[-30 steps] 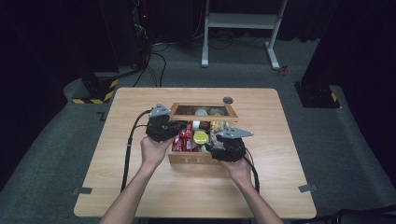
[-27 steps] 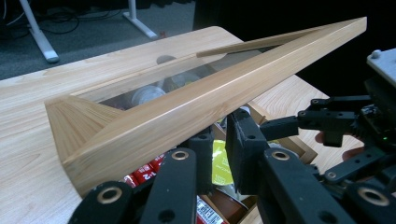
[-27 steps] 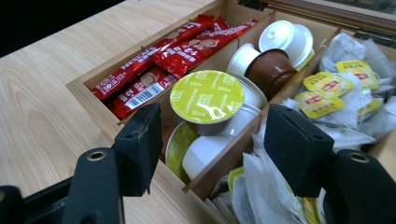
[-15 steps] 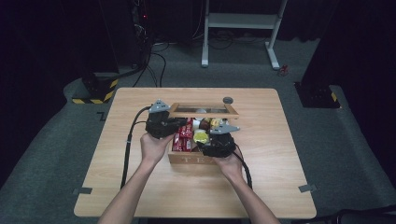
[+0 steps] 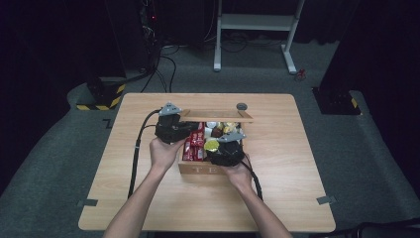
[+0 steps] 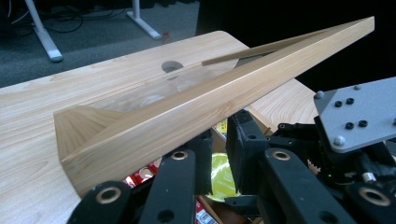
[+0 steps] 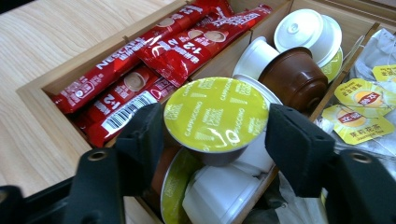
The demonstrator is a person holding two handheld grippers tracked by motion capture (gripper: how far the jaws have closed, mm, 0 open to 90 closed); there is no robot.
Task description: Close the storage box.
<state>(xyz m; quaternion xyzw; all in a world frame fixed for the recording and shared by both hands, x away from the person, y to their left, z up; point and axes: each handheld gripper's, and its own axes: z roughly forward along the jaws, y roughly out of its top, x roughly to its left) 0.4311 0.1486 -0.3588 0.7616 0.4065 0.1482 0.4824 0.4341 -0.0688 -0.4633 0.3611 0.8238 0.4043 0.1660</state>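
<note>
A wooden box (image 5: 210, 167) sits in the middle of the table (image 5: 297, 148). Everything else is near this box.

The left gripper (image 5: 184, 130) is at the box's left back corner. It holds up the lid (image 6: 219, 100) of the box. In the left gripper view its two jaws are close together and squeeze the lid's edge, but the spot where they pinch is hard to see, because the lid covers it. The far end of the lid runs off to the upper right in that view.

The right gripper (image 7: 217, 135) is over the middle part of the box. A capsule (image 7: 215, 116) with a yellow-green top sits between its two jaws. The jaws have just been closing. Both pads reach the capsule's rim, though you cannot quite see how hard they press. The bottom of the capsule is hidden.

Under and behind the capsule are more pods (image 7: 299, 32), white and brown, partly covered. Red coffee sticks (image 7: 140, 60) fill the box's left part. Tea bags (image 7: 359, 116) lie in its right part, cut off at the picture's edge.
</note>
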